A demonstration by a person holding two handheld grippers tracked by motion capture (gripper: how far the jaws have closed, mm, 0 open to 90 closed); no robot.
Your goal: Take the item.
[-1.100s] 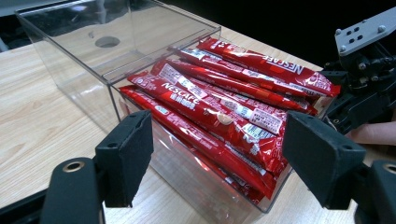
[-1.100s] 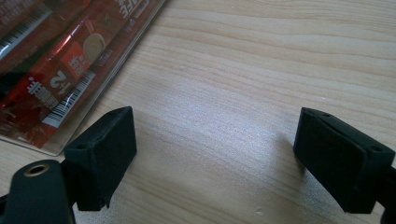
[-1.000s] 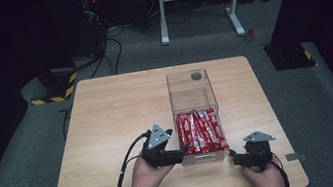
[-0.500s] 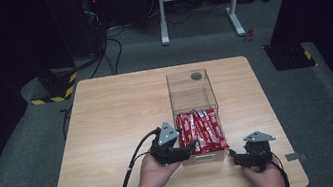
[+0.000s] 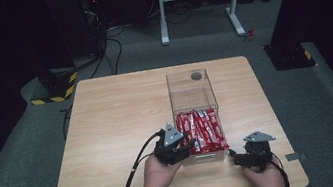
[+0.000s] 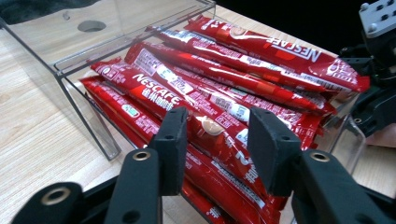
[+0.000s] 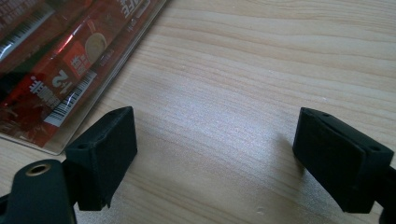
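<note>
As my left claw (image 6: pixel 215 144) has just been closing, its jaws straddle but don't yet pinch the top coffee stick (image 6: pixel 187 105) heaped in the clear box (image 5: pixel 192 94), while my right claw (image 7: pixel 215 154) idles apart beside it.

The left hand (image 5: pixel 159 171) comes in from the table's (image 5: pixel 116 111) near edge and holds the left gripper (image 5: pixel 186 147) tilted forward and down. Its jaws have just been closing and now stand partly open, with a gap to the right pad. The right hand (image 5: pixel 264 179) rests at the table's near right corner, holding the right gripper (image 7: pixel 212 154) low over the wood, jaws spread wide.
</note>
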